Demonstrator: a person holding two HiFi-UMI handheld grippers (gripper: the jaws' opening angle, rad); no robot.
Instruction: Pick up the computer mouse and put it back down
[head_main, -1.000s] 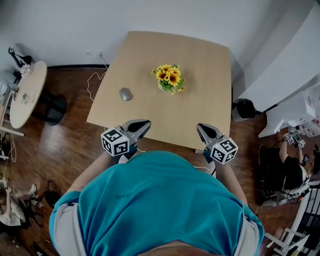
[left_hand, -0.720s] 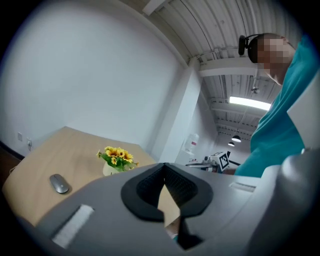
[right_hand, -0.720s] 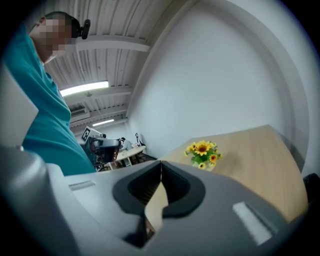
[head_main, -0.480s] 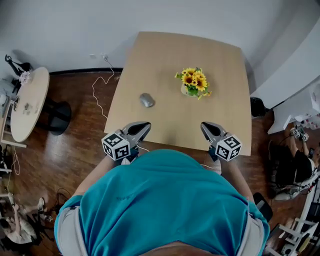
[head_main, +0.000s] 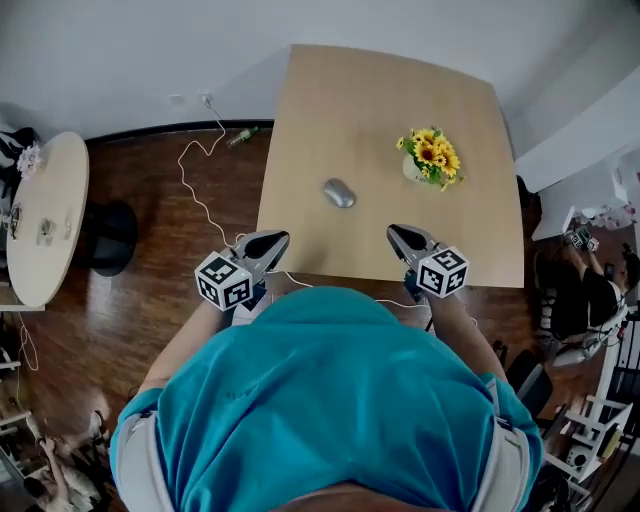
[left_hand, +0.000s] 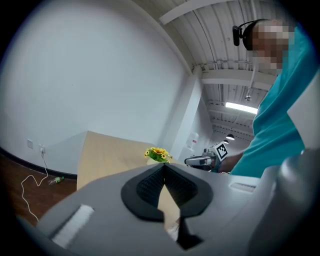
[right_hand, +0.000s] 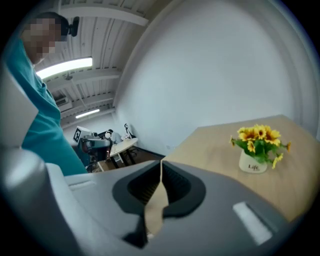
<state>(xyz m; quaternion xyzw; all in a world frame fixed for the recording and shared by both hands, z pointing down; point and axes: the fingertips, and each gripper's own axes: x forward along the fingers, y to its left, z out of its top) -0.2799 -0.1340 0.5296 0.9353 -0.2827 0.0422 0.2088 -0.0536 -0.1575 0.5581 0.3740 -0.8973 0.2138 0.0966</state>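
The grey computer mouse (head_main: 339, 193) lies on the light wooden table (head_main: 330, 90), left of a white pot of sunflowers (head_main: 430, 158). Both grippers hover side by side over the table's near edge, short of the mouse. My left gripper (head_main: 278, 239) is shut and empty, to the mouse's near left. Also shut and empty, my right gripper (head_main: 394, 232) is at its near right. In the left gripper view the closed tips (left_hand: 164, 166) point towards the sunflowers (left_hand: 158, 153), and the mouse is hidden. The right gripper view has the tips (right_hand: 161, 163) closed, with the sunflowers (right_hand: 259, 142) at right.
A round side table (head_main: 45, 215) on a black base stands on the wooden floor at far left. A white cable (head_main: 195, 190) trails across the floor near the table's left edge. A person (head_main: 590, 290) sits among equipment at far right.
The table, mouse and flowers have slid rightwards in the head view as I moved along the near edge. The mouse now lies ahead between the two grippers. Both grippers stay shut.
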